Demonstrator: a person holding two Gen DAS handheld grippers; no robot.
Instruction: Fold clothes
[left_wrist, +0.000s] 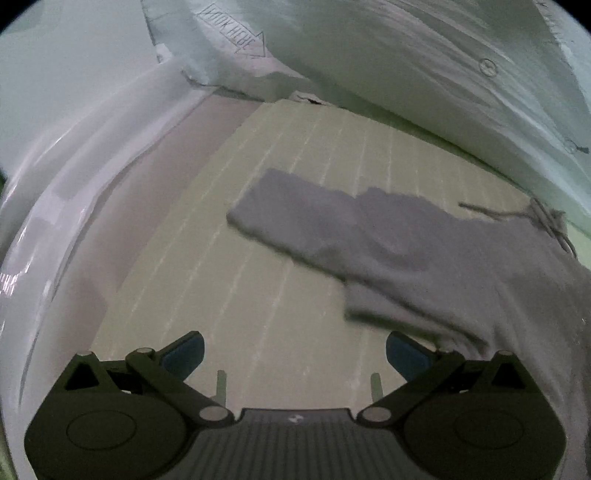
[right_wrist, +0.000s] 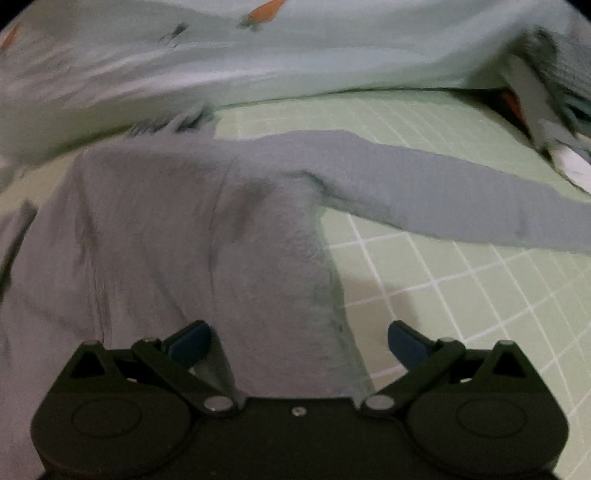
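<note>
Both claws stand wide open, and we see nothing caught between the blue pads of either one. Our left gripper (left_wrist: 294, 354) hovers over bare green mat (left_wrist: 207, 258), a surface ruled with pale grid lines, and its fingers (left_wrist: 184, 354) touch no cloth. Our right gripper (right_wrist: 299, 343) hangs directly above the grey sweater (right_wrist: 184, 240), with the fabric filling the gap between the spread fingers (right_wrist: 192, 341); whether the pads actually touch the cloth we cannot tell.

We find the sweater lying flat on the mat, its body toward the near edge in the right wrist view. One sleeve (right_wrist: 443, 195) stretches out toward the mat's right side, lying straight across the grid. In the left wrist view the other sleeve (left_wrist: 314, 218) reaches toward the middle of the mat, its cuff end resting well clear of the left claw. A knotted drawstring (left_wrist: 546, 218) sits at the garment's far end, close to the mat's far edge.

Along that far edge we see pale crumpled bedding (right_wrist: 258, 74) pressed up against the mat, with orange printed patches in the right wrist view. White plastic wrapping (left_wrist: 74, 166) bunches along the mat's left edge.
</note>
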